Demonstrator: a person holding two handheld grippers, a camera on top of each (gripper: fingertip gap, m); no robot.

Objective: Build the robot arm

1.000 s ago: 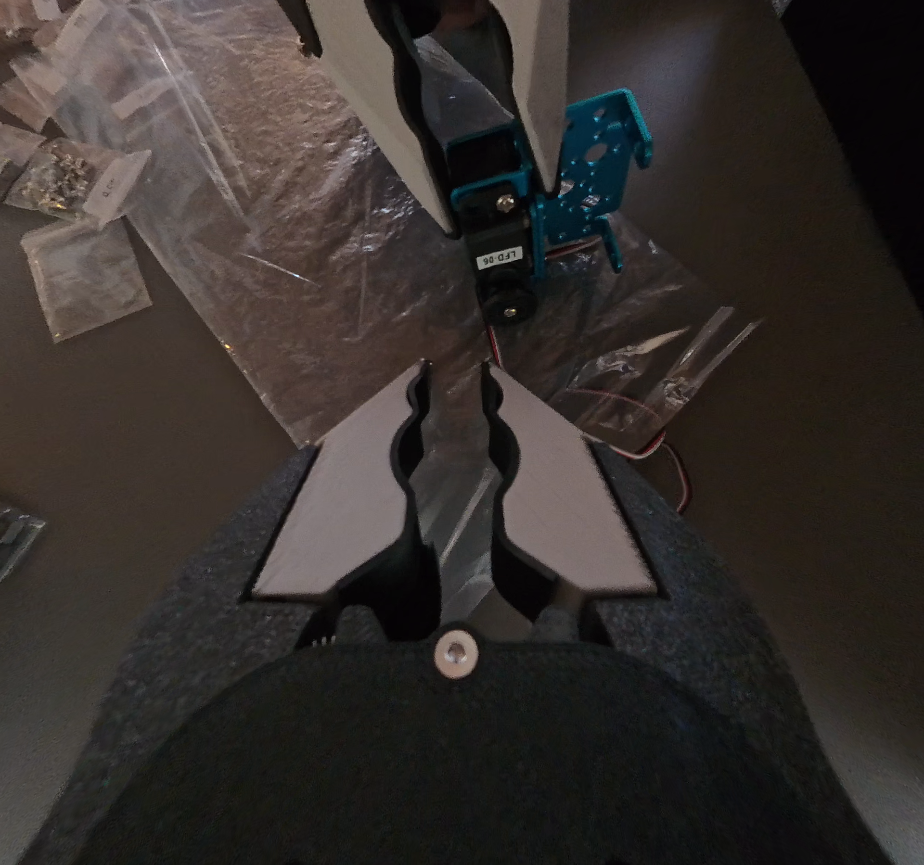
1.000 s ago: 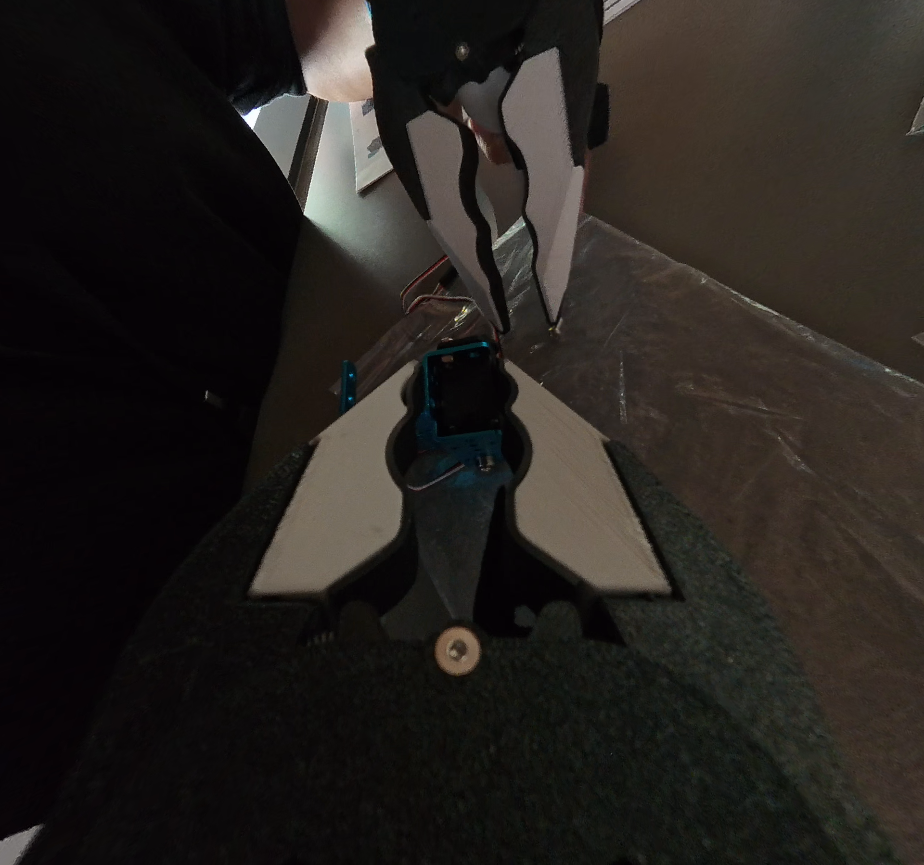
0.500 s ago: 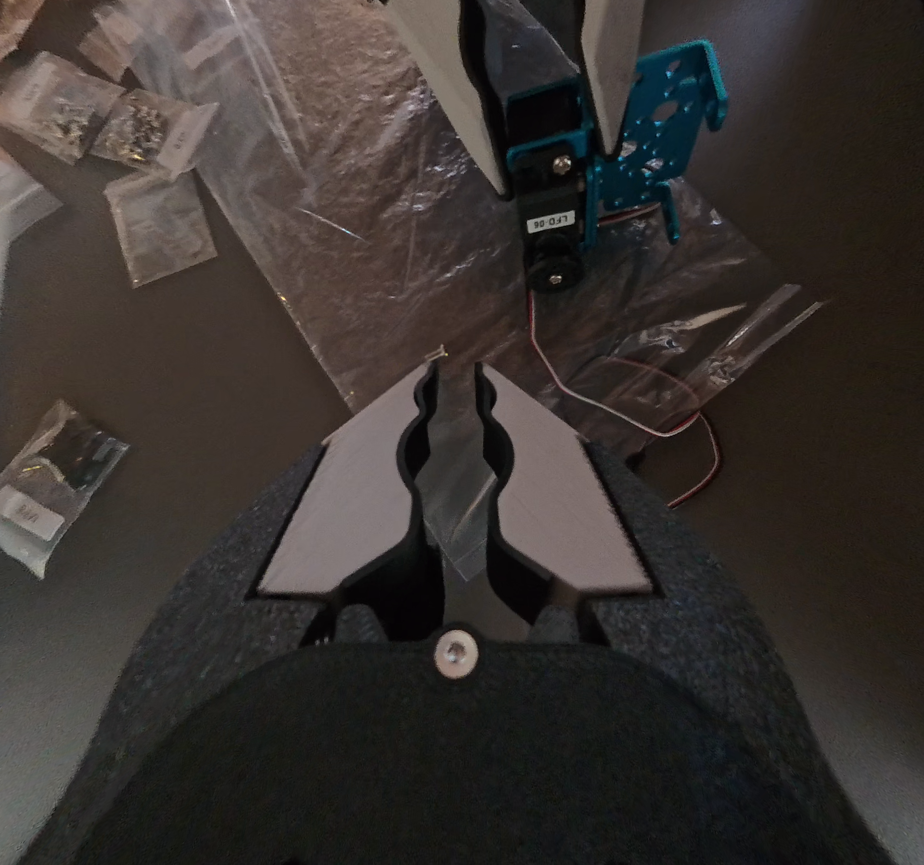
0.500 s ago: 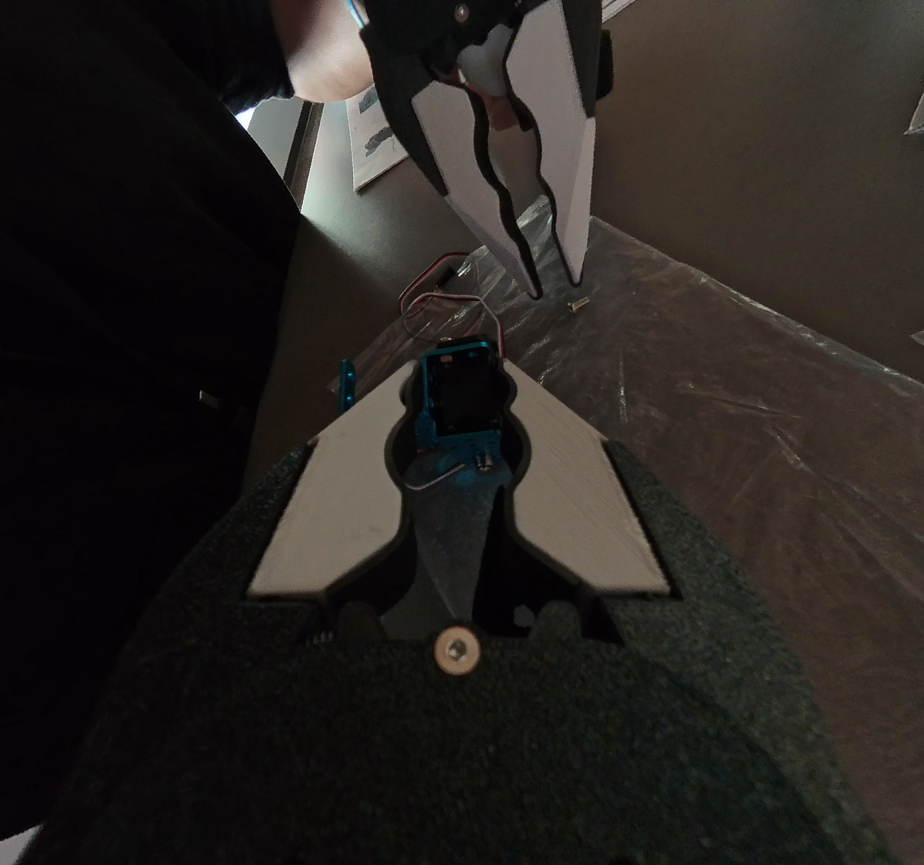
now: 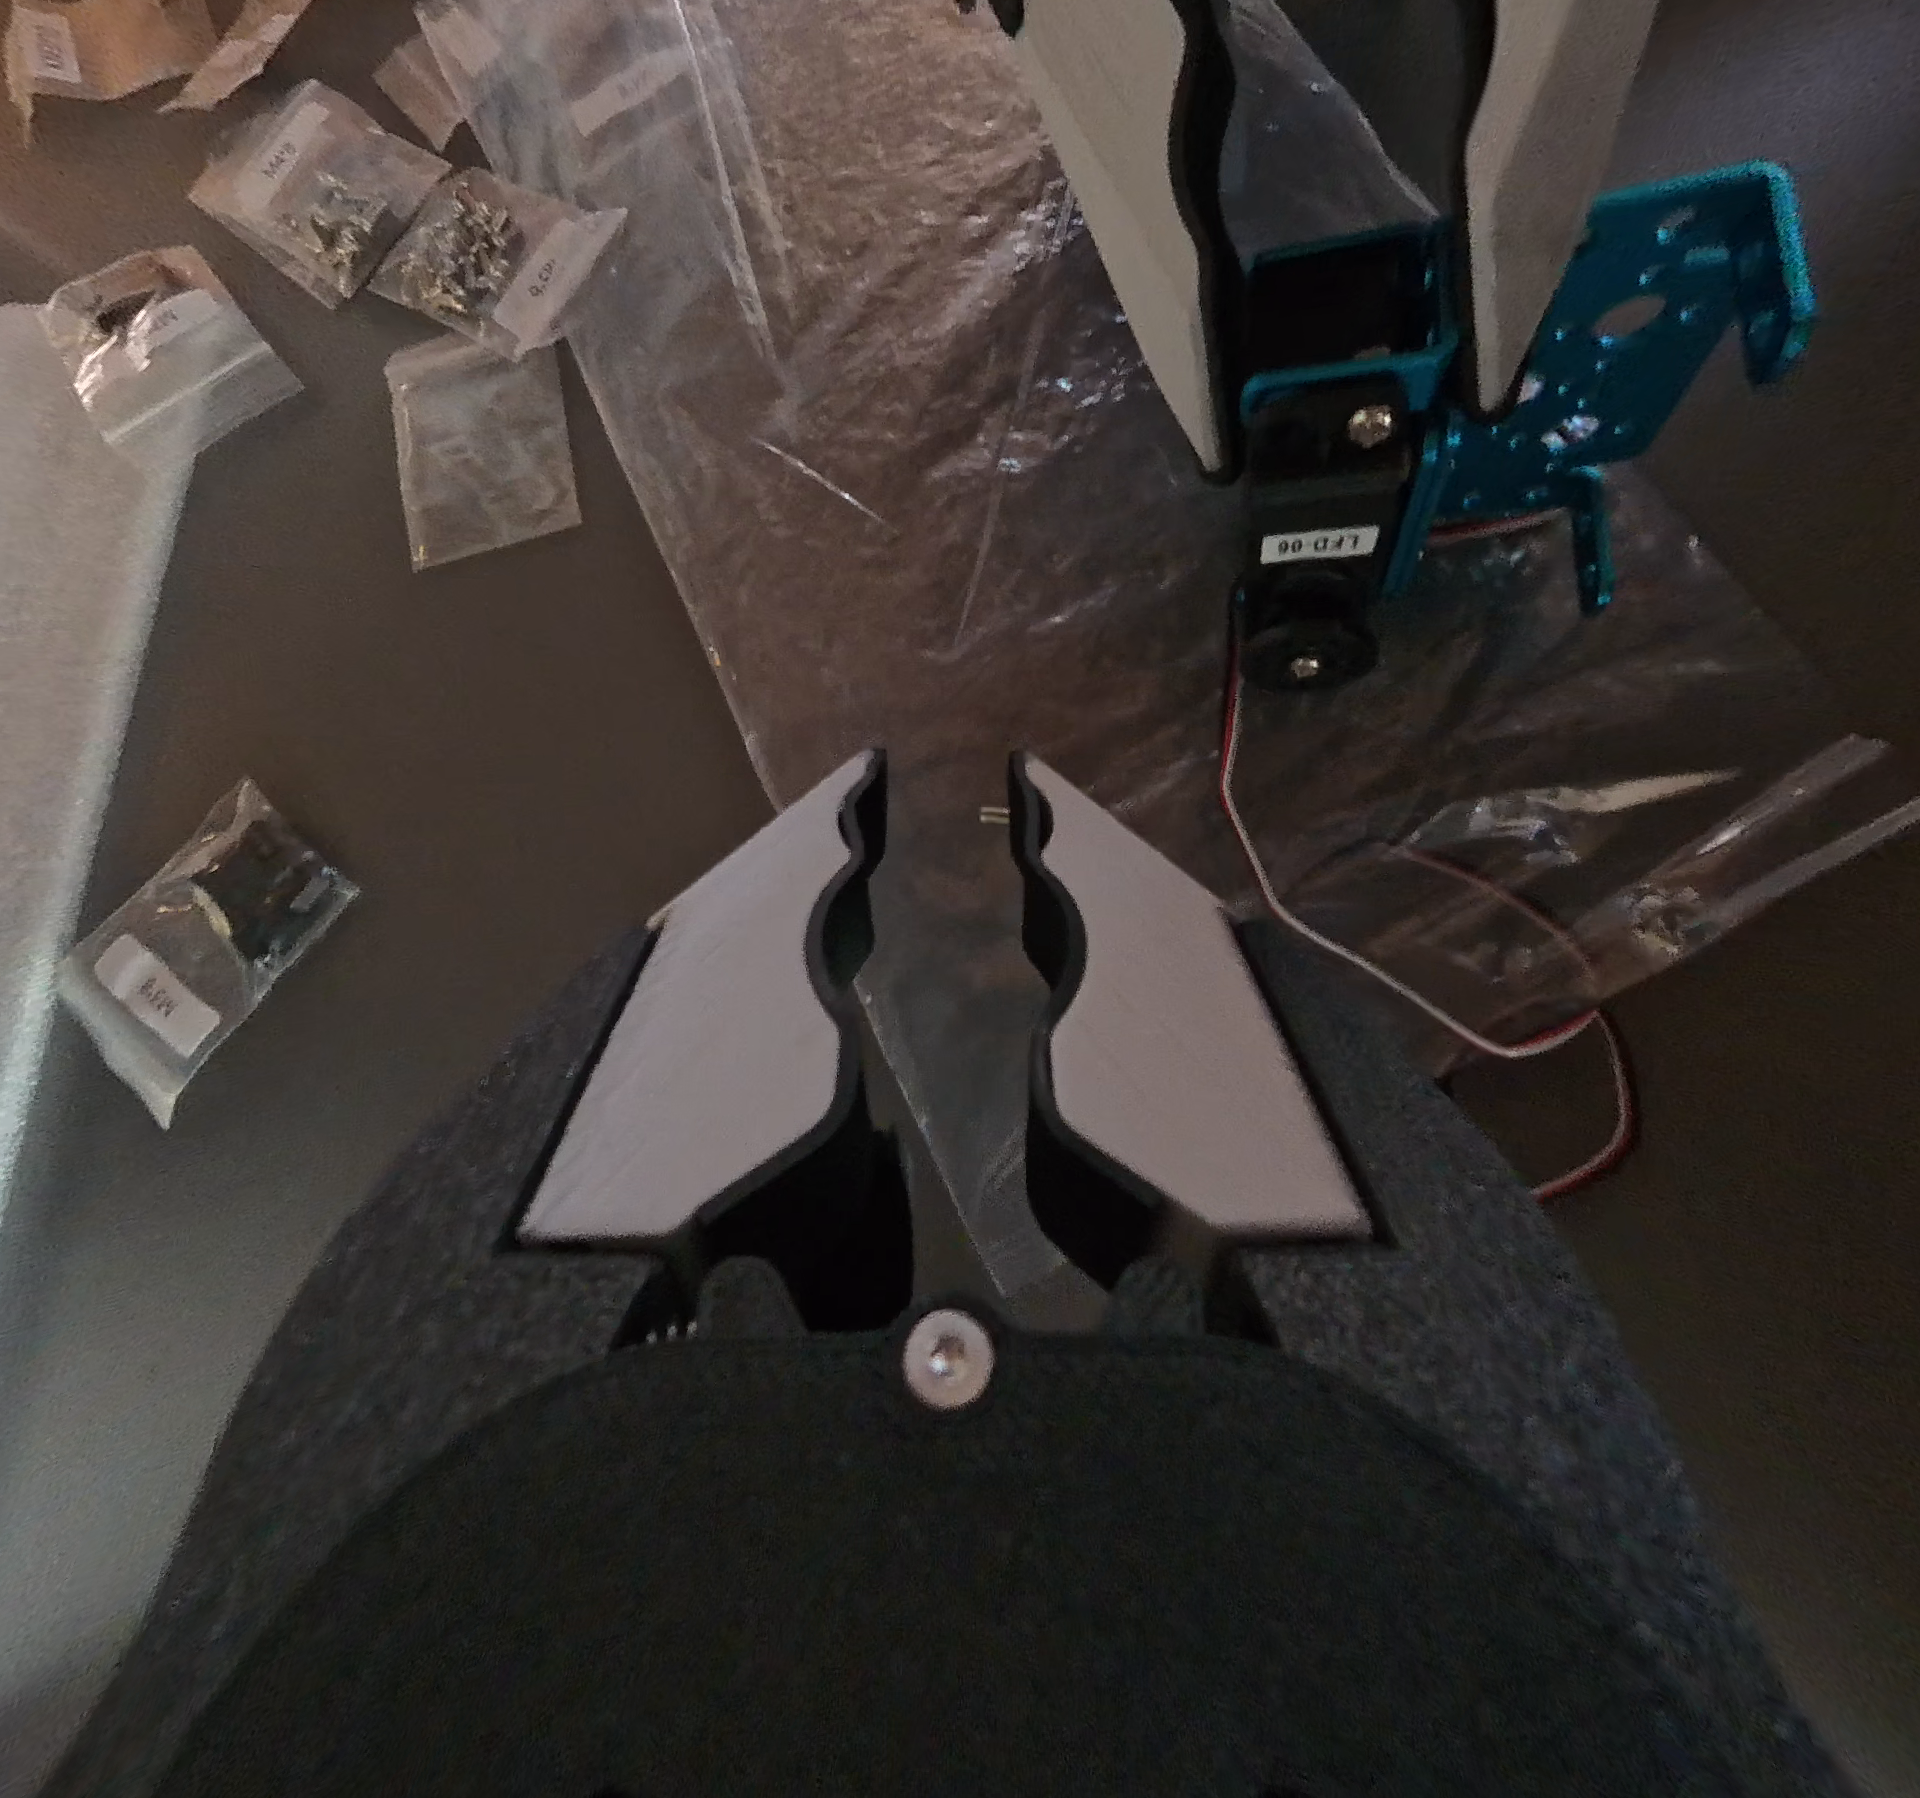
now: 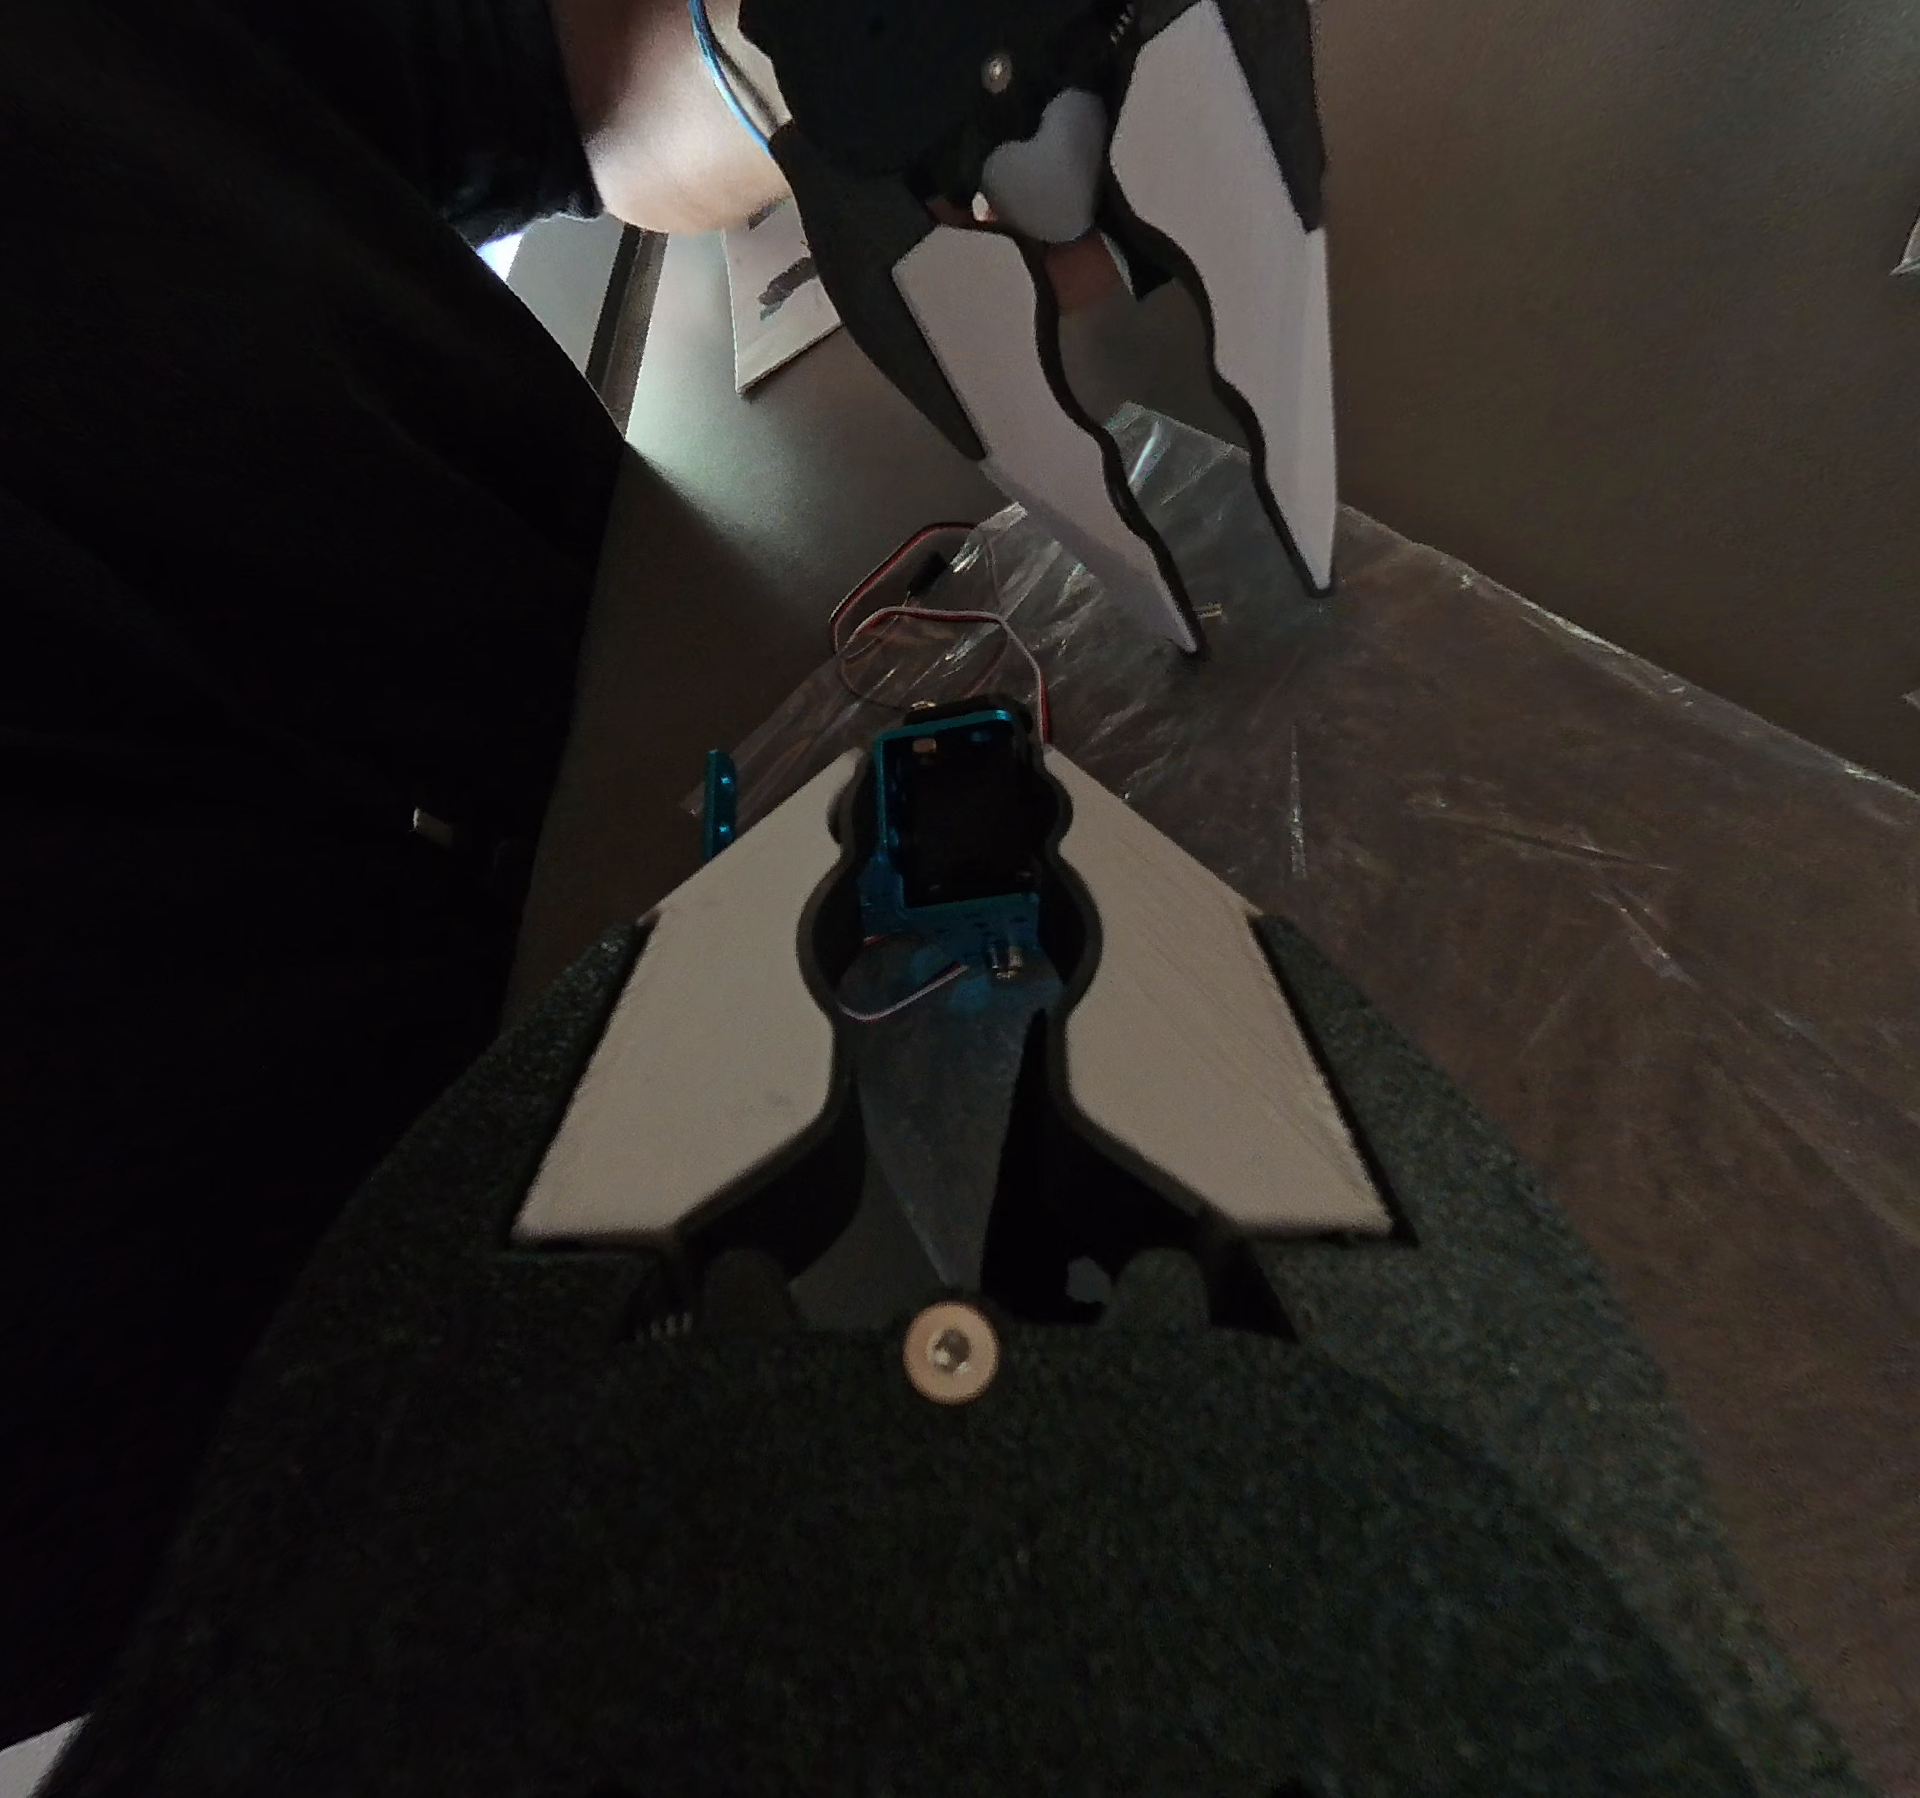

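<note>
My right gripper [image 6: 956,772] is shut on a black servo in a blue metal bracket [image 6: 951,818] and holds it upright on a clear plastic sheet [image 6: 1507,865]. In the left wrist view the servo [image 5: 1314,501] and bracket [image 5: 1621,377] stand at the upper right between the right gripper's white fingers [image 5: 1122,190]. My left gripper [image 5: 951,777] is open with a narrow gap, tips down on the sheet. A tiny screw [image 5: 992,813] lies between its tips, next to the right finger. The right wrist view shows the left gripper [image 6: 1252,621] and the screw [image 6: 1210,614].
The servo's red, white and dark wire [image 5: 1455,979] trails over the sheet [image 5: 883,294] to the right. Several small bags of screws [image 5: 457,242] lie at upper left, another bag [image 5: 197,948] at left beside a white sheet [image 5: 62,605]. A dark sleeve [image 6: 260,398] fills the left.
My left gripper has shifted left and drawn back from the servo, and the tiny screw now lies between its tips. The right gripper has kept the servo still.
</note>
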